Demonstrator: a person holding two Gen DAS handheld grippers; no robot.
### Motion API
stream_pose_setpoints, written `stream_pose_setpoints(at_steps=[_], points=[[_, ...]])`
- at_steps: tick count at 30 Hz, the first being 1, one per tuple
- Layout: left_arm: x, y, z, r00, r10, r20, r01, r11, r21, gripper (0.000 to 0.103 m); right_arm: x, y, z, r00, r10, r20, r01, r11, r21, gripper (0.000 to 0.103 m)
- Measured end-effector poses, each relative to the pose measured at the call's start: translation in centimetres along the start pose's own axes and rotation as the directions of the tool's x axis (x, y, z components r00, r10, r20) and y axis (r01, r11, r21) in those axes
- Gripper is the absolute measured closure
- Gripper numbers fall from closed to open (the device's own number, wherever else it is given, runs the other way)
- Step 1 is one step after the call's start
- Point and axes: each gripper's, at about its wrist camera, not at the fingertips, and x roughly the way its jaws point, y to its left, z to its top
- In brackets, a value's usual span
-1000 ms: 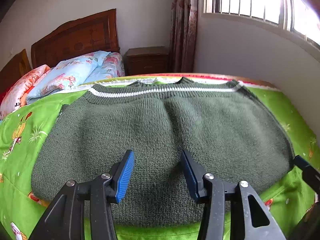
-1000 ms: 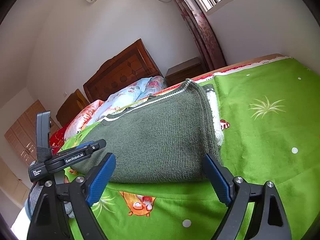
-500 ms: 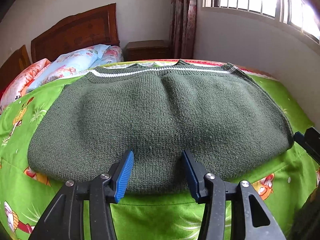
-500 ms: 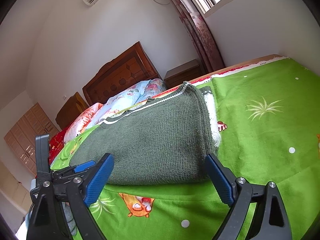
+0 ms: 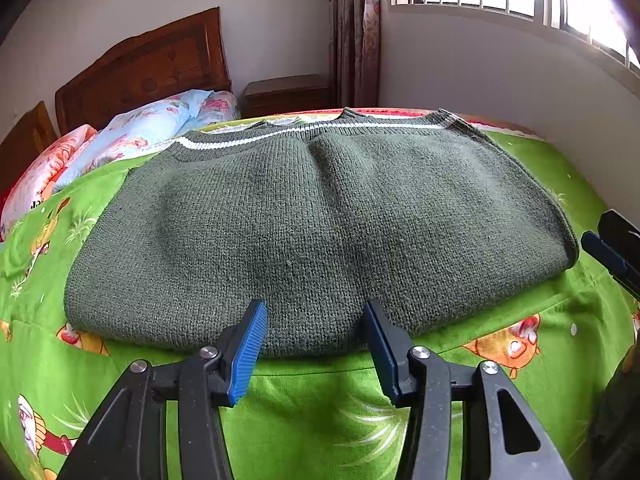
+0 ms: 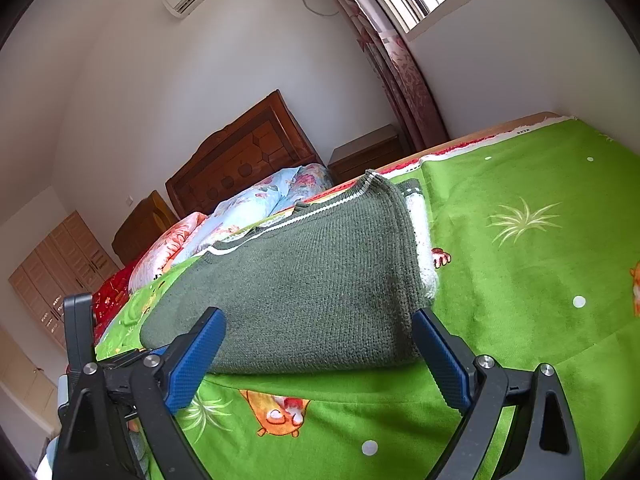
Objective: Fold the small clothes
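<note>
A folded dark green knit sweater [image 5: 320,224] with a white stripe near its far hem lies flat on the green cartoon-print bedsheet [image 5: 304,412]. My left gripper [image 5: 314,312] stands open just in front of the sweater's near folded edge, nothing between its blue pads. In the right wrist view the same sweater [image 6: 312,280] appears from its right end, a white inner layer showing at the side. My right gripper [image 6: 318,320] is open wide at the sweater's near corner, its fingers apart from the fabric. The right gripper's fingertip [image 5: 608,252] shows at the left view's right edge.
Floral pillows [image 5: 132,136] lie at the head of the bed before a wooden headboard [image 5: 148,68]. A nightstand [image 5: 286,94] and curtain [image 5: 354,32] stand by the window wall. Bare green sheet [image 6: 540,240] spreads to the right of the sweater.
My left gripper has drawn back toward the near edge of the sweater, off the fabric, staying open. The right gripper has kept still and open.
</note>
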Motion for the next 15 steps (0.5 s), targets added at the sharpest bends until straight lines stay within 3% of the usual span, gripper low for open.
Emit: stream_pose_setpoints(at_steps=[3,7,15], points=[[-1.0,1.1,1.2,0.997,0.023,0.07,-0.02,0.999,-0.044,0.053,0.1,0.0,0.0,1.0,0.002,-0.001,-0.002,1.0,-0.001,0.0],[0.7,3.2,3.1,0.994,0.063,0.088,-0.052,0.992,-0.119,0.052,-0.1,-0.2,0.1,1.0,0.006,0.003,-0.006,1.0,0.008,0.0],[2.7,4.3,3.3,0.992,-0.034,0.122,0.049,0.991,-0.125,0.051,-0.1,-2.0,0.4,1.0,-0.002,-0.006,0.003,0.994,0.112,0.0]])
